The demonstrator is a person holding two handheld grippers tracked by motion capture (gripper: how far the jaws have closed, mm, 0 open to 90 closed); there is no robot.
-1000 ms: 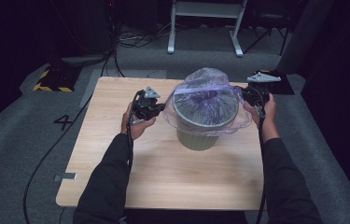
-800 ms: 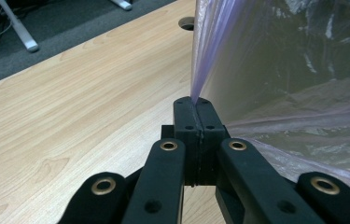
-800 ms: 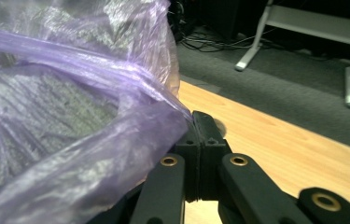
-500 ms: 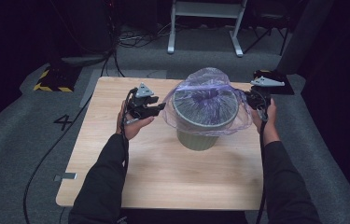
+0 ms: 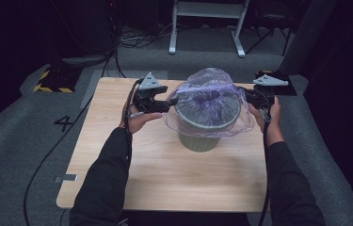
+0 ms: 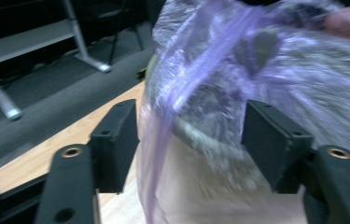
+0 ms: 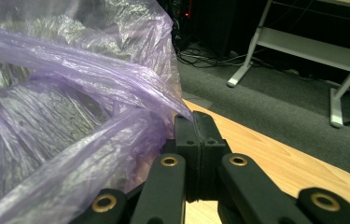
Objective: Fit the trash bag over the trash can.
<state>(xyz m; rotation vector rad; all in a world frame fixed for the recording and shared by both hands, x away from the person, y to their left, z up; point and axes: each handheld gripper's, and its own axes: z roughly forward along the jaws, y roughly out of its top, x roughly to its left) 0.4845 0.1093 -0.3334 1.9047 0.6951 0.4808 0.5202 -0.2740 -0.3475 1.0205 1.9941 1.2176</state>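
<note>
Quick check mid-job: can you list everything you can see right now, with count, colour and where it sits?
bin: one, grey-green, middle of the table, far half
bag: one, clear purple, draped over the bin's mouth
table: one, light wood, centre of the high view
metal stand: one, white, on the floor beyond the table
cables: black, on the grey carpet at left
left gripper: one, black, left of the bin; jaws have just been opening, bag film between them, not pressed
right gripper: one, black, right of the bin, shut on the bag's edge
</note>
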